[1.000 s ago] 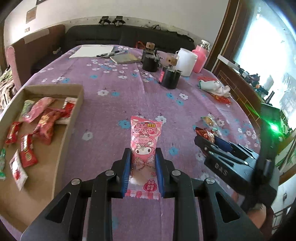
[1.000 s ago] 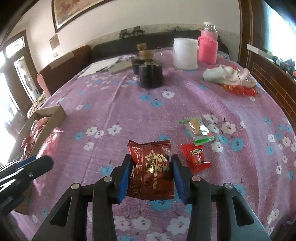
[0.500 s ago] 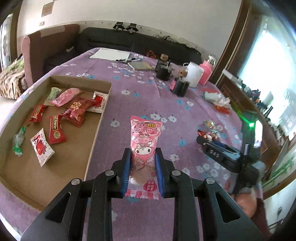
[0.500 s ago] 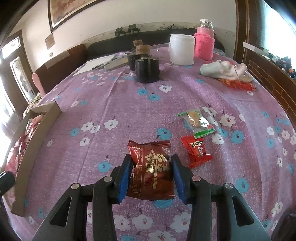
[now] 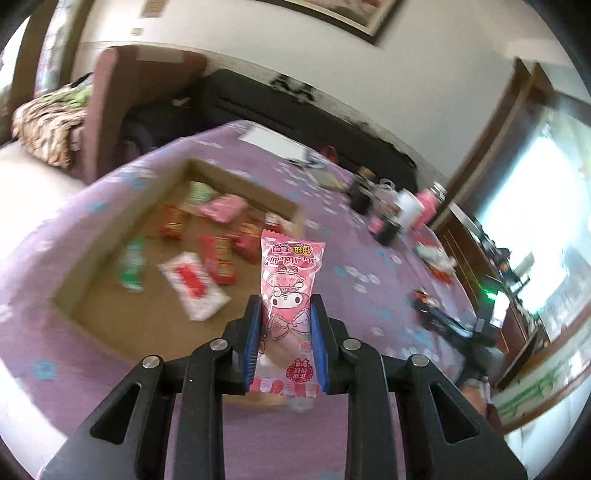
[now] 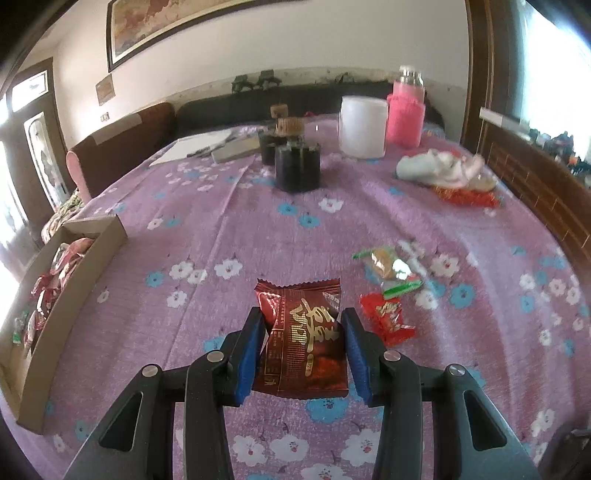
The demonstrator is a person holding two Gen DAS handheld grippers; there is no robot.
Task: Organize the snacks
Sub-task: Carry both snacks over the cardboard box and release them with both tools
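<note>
Fingers pinch snacks: left gripper [image 5: 286, 325] pink pack [image 5: 291, 295], right gripper [image 6: 303, 341] red pack [image 6: 306, 339]. I see box [image 5: 88, 275] part-filled; two snacks [image 6: 388, 291] left on cloth [image 6: 258, 221].

Premises: a home living room. A dark sofa [image 6: 314, 99] runs along the wall under a framed painting [image 6: 177, 26]. An armchair [image 5: 122, 107] stands beside it. The table carries a purple flowered cloth [image 6: 258, 221], a pink bottle [image 6: 405, 110] and a white jar [image 6: 364, 125].
</note>
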